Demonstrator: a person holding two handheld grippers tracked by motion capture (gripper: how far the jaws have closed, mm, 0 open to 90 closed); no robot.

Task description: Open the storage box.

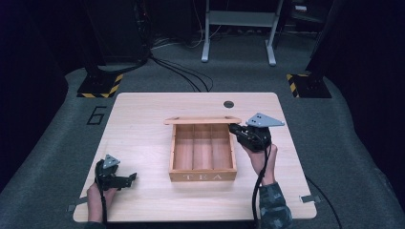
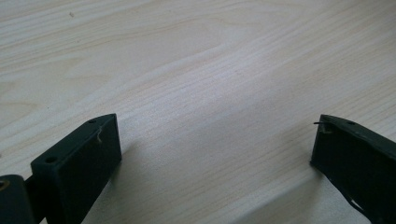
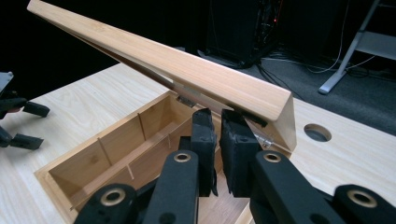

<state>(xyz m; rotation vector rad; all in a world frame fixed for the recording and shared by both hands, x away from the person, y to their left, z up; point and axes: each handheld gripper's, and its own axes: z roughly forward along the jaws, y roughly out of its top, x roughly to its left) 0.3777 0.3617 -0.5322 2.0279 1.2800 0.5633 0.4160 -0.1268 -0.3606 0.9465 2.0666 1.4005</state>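
Observation:
A wooden box (image 1: 203, 175) marked TEA stands mid-table with three bare compartments. Its lid (image 1: 203, 120) is raised on the far hinges and seen edge-on. My right gripper (image 1: 233, 129) sits at the box's far right corner, jaws shut. In the right gripper view its tips (image 3: 219, 123) are tucked just under the edge of the lid (image 3: 187, 70), above the box wall (image 3: 93, 140), with nothing between them. My left gripper (image 1: 131, 179) rests at the table's near left, open. Its jaws (image 2: 217, 140) stand wide apart over bare wood.
A round cable hole (image 1: 229, 104) lies in the table behind the box. On the floor beyond the table are grey stand legs (image 1: 239, 47), black cables, and two striped black bases (image 1: 100, 85). The left gripper (image 3: 23, 123) appears far off in the right gripper view.

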